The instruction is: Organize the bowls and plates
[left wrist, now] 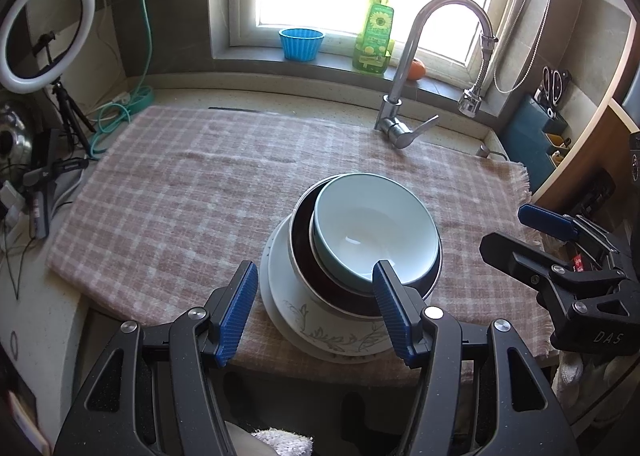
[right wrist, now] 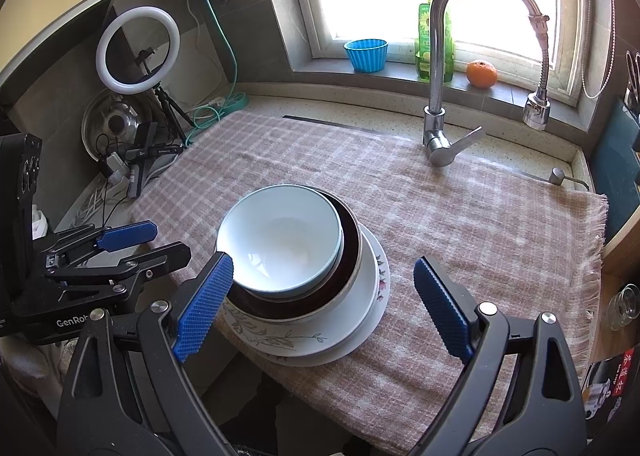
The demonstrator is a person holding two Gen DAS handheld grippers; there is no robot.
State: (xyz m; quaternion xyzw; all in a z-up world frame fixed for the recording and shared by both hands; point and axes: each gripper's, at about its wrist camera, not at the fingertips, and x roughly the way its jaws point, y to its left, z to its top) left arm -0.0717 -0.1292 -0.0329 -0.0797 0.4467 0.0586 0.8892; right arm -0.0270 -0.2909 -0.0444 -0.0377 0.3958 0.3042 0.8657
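Note:
A stack stands near the front edge of the checked cloth: a pale blue bowl [left wrist: 372, 228] [right wrist: 280, 240] nested in a dark brown bowl [left wrist: 320, 280] [right wrist: 348, 252], on white plates with a leaf pattern [left wrist: 320, 330] [right wrist: 320, 330]. My left gripper [left wrist: 314, 310] is open and empty just in front of the stack, over its near rim. My right gripper [right wrist: 324, 308] is open and empty, also in front of the stack; it shows at the right in the left wrist view [left wrist: 532, 228]. The left gripper shows at the left in the right wrist view [right wrist: 136, 244].
The pink checked cloth [left wrist: 200, 191] [right wrist: 480, 223] covers the counter. A chrome tap [left wrist: 404, 95] [right wrist: 440, 95] stands behind it. On the sill are a blue cup [left wrist: 301, 43], a soap bottle [left wrist: 374, 35] and an orange [right wrist: 481, 73]. A ring light on a tripod [left wrist: 44, 31] [right wrist: 138, 51] and cables are at the left.

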